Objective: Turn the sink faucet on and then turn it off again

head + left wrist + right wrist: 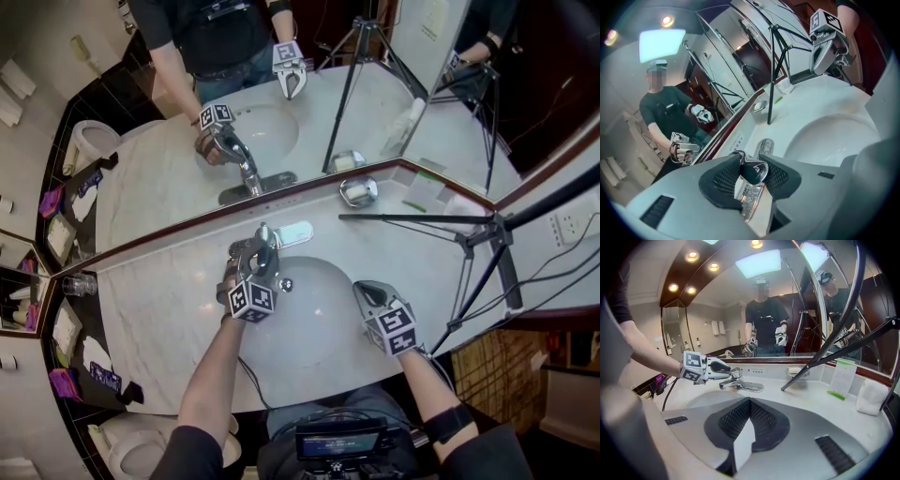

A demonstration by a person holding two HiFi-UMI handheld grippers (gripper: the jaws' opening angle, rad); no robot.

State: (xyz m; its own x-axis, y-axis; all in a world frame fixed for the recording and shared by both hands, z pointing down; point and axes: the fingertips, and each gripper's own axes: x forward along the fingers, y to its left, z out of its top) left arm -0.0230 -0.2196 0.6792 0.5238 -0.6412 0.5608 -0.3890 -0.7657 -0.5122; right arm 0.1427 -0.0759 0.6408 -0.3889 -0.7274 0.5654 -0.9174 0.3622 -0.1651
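The left tongs [752, 168] are closed on the handle [749, 199] of the faucet [737, 384], with the pads apparently pressing both sides. The faucet stands behind the sink [323, 323] on the desk [155, 319]. The right tongs [750, 405] hang shut and empty over the sink.

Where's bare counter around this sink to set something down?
Best patch: the counter left of the basin, between the glass and the faucet. The right side is crowded: soap dish, tripod legs, leaflet, towel. The left gripper occupies the faucet handle.
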